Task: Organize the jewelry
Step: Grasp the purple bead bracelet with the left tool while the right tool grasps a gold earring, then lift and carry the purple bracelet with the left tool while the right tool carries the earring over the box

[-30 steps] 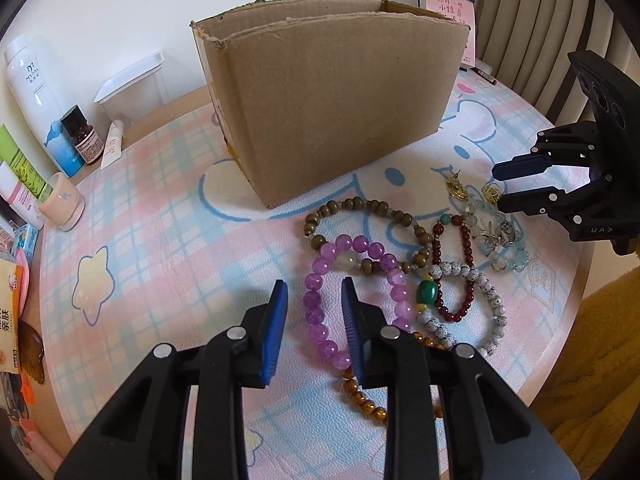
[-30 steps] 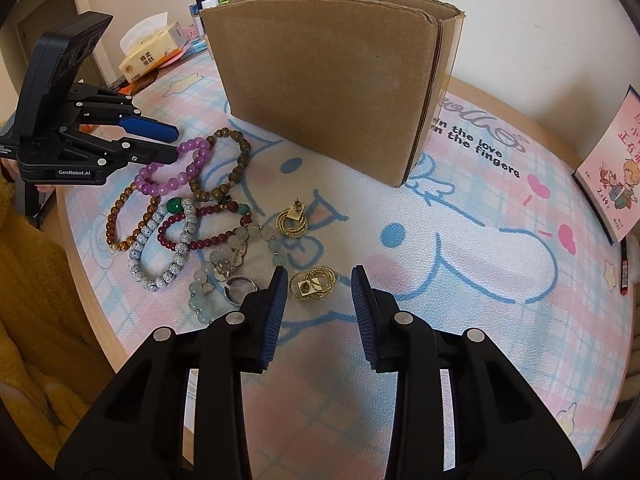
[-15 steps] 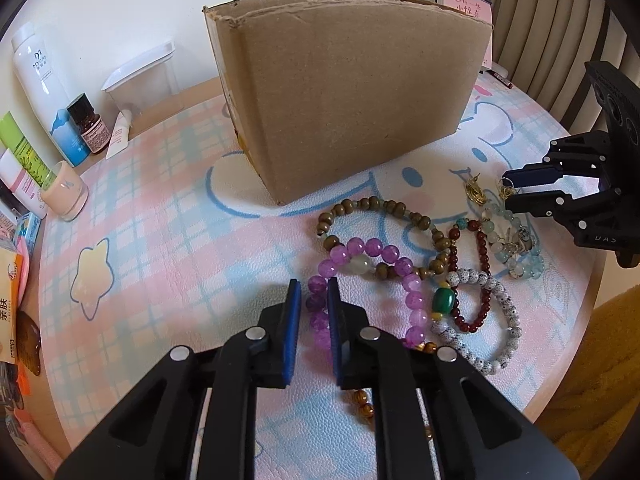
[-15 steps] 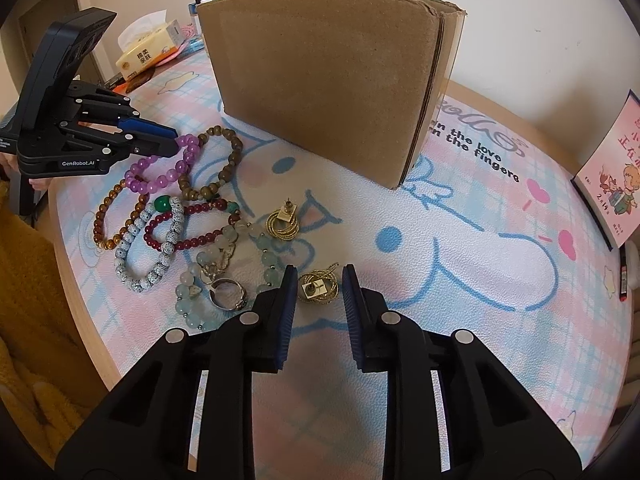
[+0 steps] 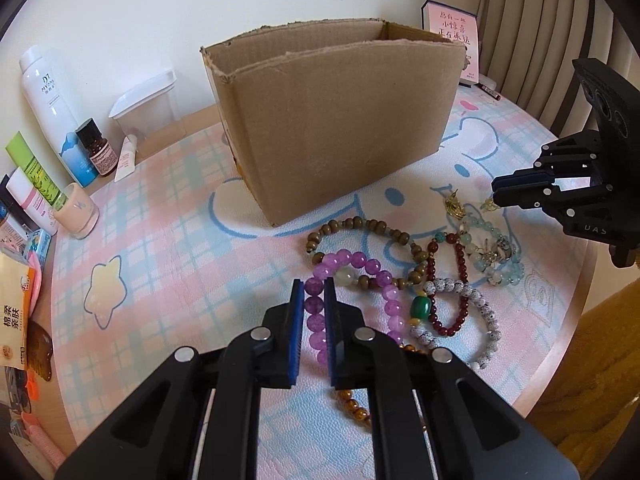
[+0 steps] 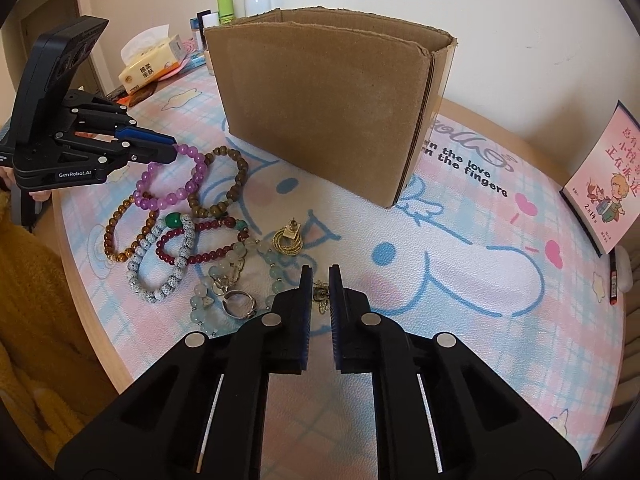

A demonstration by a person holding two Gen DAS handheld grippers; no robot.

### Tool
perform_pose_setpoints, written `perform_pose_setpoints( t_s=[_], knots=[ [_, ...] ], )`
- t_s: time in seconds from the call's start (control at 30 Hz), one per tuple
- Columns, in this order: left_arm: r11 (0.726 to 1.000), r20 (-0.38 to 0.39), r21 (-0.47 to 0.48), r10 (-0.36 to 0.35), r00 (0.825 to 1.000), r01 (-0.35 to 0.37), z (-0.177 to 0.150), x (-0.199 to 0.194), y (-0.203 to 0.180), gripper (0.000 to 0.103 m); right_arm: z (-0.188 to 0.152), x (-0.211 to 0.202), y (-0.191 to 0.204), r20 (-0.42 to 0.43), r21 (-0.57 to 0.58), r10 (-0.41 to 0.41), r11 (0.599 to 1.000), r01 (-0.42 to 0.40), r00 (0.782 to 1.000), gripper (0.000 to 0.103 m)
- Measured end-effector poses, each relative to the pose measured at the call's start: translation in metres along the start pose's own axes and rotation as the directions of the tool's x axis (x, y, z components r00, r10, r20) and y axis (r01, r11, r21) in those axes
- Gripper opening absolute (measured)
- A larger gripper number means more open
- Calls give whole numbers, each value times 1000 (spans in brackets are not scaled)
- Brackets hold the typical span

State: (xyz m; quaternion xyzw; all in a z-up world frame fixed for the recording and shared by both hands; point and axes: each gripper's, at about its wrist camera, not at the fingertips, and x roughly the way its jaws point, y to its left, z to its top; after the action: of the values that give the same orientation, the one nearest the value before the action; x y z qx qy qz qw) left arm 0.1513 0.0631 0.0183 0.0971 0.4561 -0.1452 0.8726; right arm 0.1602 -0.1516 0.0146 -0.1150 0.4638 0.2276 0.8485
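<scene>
My left gripper (image 5: pixel 313 292) is shut on the purple bead bracelet (image 5: pixel 376 268); in the right wrist view that gripper (image 6: pixel 173 153) pinches the bracelet's (image 6: pixel 168 200) far edge. My right gripper (image 6: pixel 321 280) is shut on a small gold earring (image 6: pixel 320 295), whose chain hangs between the pads. Seen from the left wrist, the right gripper (image 5: pixel 495 197) has its tips down at the mat. A second gold earring (image 6: pixel 288 240), a silver ring (image 6: pixel 238 304) and several bead bracelets, among them a brown wooden bracelet (image 5: pixel 360 226), lie in a pile. The open cardboard box (image 5: pixel 340 128) stands behind them.
Bottles and tubes (image 5: pixel 48 96) line the left rim of the round table. A tissue pack (image 6: pixel 150 66) sits at the back left, a pink card (image 6: pixel 608 176) at the right. The table edge (image 6: pixel 84 292) runs close to the pile, beside a yellow sleeve (image 6: pixel 36 300).
Both grippers have closed: the left on the purple bracelet, the right on the gold earring. Both have tipped back slightly, so the box top shows.
</scene>
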Motion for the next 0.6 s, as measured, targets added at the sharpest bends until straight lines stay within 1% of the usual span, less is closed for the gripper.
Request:
perform_pose_setpoints(
  t_s=[0.2,0.37,0.47,0.6],
  knots=[
    [1000,42,-10,-11,999,11,2,-18,-2,10,2,-11,3,20,9,-13,1000,12,1000,8],
    [999,87,-31,-33,996,35,9,-34,-2,10,14,-32,3,75,26,-10,1000,8,997,8],
    [997,124,-49,-48,991,55,15,-46,-3,10,24,-45,5,110,24,-14,1000,11,994,8],
    [997,197,-72,-26,980,41,28,-65,-6,10,39,-63,6,156,32,-8,999,3,988,8]
  ],
)
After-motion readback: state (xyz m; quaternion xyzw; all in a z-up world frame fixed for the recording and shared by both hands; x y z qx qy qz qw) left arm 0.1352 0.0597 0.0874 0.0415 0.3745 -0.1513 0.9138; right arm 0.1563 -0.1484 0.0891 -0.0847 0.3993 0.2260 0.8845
